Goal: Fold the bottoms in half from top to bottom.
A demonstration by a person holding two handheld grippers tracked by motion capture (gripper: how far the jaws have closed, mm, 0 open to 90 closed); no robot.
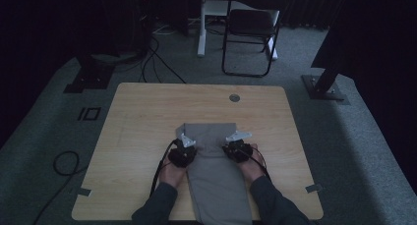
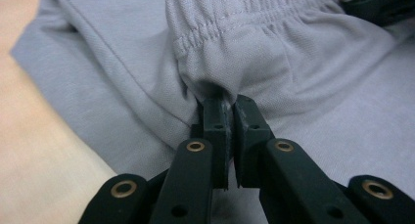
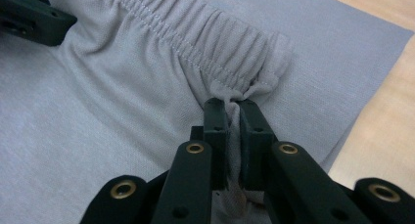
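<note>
A grey garment (image 1: pixel 216 181) with an elastic waistband (image 2: pixel 244 18) lies on the wooden table (image 1: pixel 147 117), running from the middle to the near edge. Its waistband end is folded back over the rest of the cloth. My left gripper (image 1: pixel 186 147) sits at the fold's left side. In the left gripper view the left gripper (image 2: pixel 227 104) is shut on a pinch of cloth just below the waistband. My right gripper (image 1: pixel 235 145) sits at the fold's right side. In the right gripper view the right gripper (image 3: pixel 232 106) is shut on the gathered waistband (image 3: pixel 195 33) corner.
Bare table (image 3: pixel 386 111) lies on both sides of the garment and beyond it, with a round grommet (image 1: pixel 234 98) near the far edge. A folding chair (image 1: pixel 251 33), a white desk leg (image 1: pixel 201 28) and loose cables (image 1: pixel 64 161) are on the carpet around the table.
</note>
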